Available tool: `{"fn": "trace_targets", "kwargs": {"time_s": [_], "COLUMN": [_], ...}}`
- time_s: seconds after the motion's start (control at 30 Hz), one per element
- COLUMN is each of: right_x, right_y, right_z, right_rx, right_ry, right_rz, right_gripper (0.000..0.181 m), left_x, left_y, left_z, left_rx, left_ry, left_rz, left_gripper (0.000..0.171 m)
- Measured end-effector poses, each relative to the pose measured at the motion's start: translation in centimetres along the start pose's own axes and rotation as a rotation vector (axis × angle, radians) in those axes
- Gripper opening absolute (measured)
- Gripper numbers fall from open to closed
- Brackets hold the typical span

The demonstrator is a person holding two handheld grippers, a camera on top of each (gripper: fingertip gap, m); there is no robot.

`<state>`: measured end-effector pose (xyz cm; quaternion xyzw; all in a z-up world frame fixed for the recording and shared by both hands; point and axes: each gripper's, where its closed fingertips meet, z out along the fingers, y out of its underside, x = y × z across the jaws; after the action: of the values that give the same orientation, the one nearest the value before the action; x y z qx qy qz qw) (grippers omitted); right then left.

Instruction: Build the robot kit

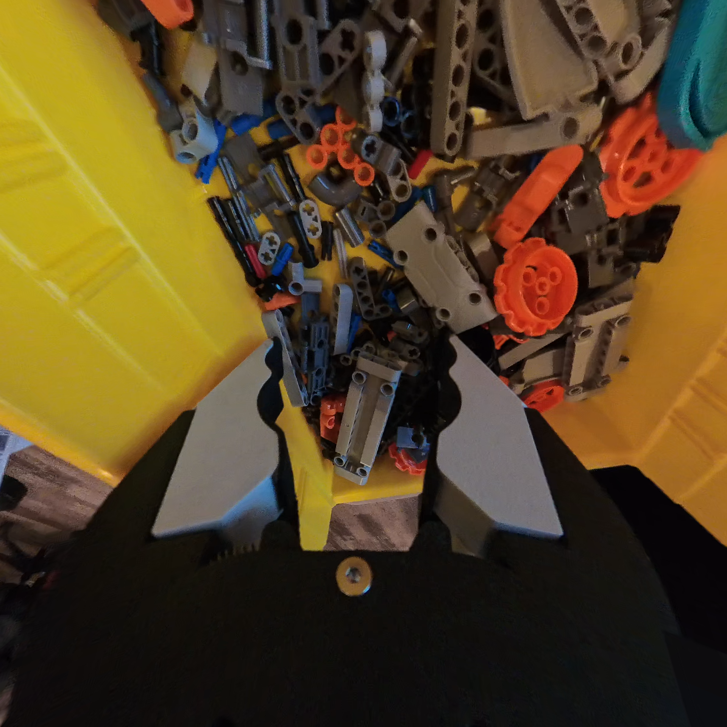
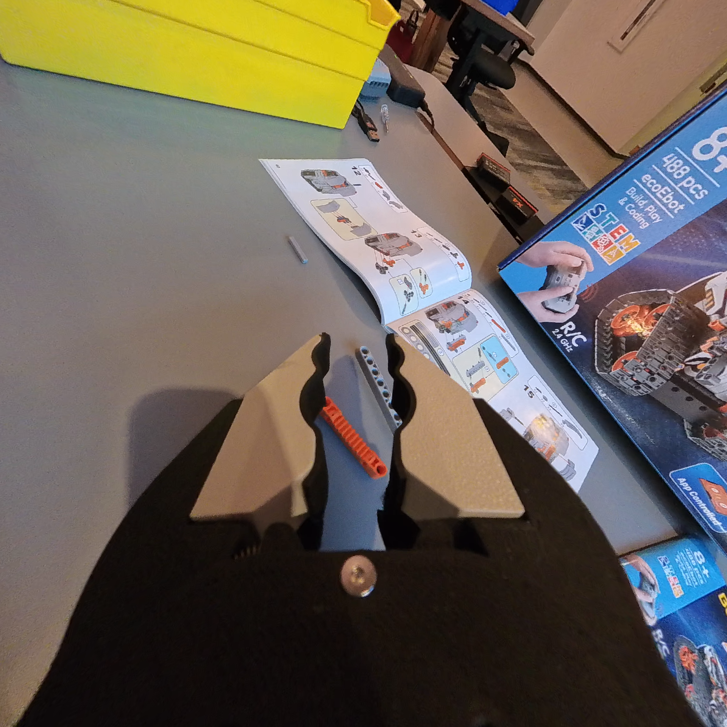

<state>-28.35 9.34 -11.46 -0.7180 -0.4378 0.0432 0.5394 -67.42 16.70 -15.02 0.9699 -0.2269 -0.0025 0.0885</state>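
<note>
In the left wrist view my left gripper (image 1: 360, 346) is open and empty, hanging over a yellow bin (image 1: 118, 236) full of loose grey, black, blue and orange building pieces. A light grey panel piece (image 1: 366, 417) lies between its fingers, with an orange wheel (image 1: 536, 286) to the right. In the right wrist view my right gripper (image 2: 358, 340) is open and empty just above the grey table (image 2: 137, 236). An orange toothed bar (image 2: 352, 438) and a grey holed beam (image 2: 377, 383) lie on the table between its fingers.
An open instruction booklet (image 2: 393, 251) lies right of the right gripper. A blue product box (image 2: 637, 314) stands at the far right, a smaller one (image 2: 684, 613) below it. The yellow bin (image 2: 196, 51) sits at the table's back. A small grey axle (image 2: 297, 250) lies loose. A teal object (image 1: 696, 74) sits at the bin's upper right. About 11 cm separates my right fingertips from the small grey axle (image 2: 297, 250).
</note>
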Motion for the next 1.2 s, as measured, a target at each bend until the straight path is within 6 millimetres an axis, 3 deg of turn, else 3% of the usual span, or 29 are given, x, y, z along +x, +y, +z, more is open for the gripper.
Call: {"fn": "trace_targets", "kwargs": {"time_s": [0.23, 0.3, 0.37, 0.53, 0.7, 0.93, 1.03, 1.2], "right_x": [-0.9, -1.0, -1.2, -1.6, -2.0, -1.9, -2.1, -2.3], "right_y": [-0.3, -0.5, -0.6, -0.8, -0.8, -0.8, -0.7, -0.6], "right_z": [0.1, 0.1, 0.0, 0.0, 0.0, -0.1, -0.1, 0.0], "right_rx": [0.004, 0.007, 0.015, 0.015, 0.008, 0.008, 0.005, -0.005], "right_ry": [-0.035, -0.043, -0.050, -0.073, -0.080, -0.077, -0.084, -0.091], "right_rz": [-0.013, -0.011, -0.011, -0.013, -0.029, -0.032, -0.033, -0.039], "right_gripper": [0.027, 0.027, 0.027, 0.027, 0.027, 0.027, 0.027, 0.027], "left_x": [0.1, 0.6, 0.7, 2.0, 0.8, 0.4, -0.8, 0.2], "left_y": [0.0, 0.1, 0.6, 3.3, 2.8, 3.1, 3.4, 2.5], "left_z": [0.2, -0.1, -0.8, -1.6, -0.7, -0.1, -1.0, -4.5], "left_rx": [-0.025, 0.016, 0.075, 0.101, 0.156, 0.191, 0.200, 0.320], "left_ry": [0.004, 0.033, 0.031, 0.081, -0.019, -0.123, -0.155, 0.019], "left_rz": [-0.025, -0.023, -0.019, 0.093, 0.200, 0.293, 0.253, 0.189], "left_gripper": [0.077, 0.060, 0.056, 0.051, 0.047, 0.012, 0.012, 0.012]}}
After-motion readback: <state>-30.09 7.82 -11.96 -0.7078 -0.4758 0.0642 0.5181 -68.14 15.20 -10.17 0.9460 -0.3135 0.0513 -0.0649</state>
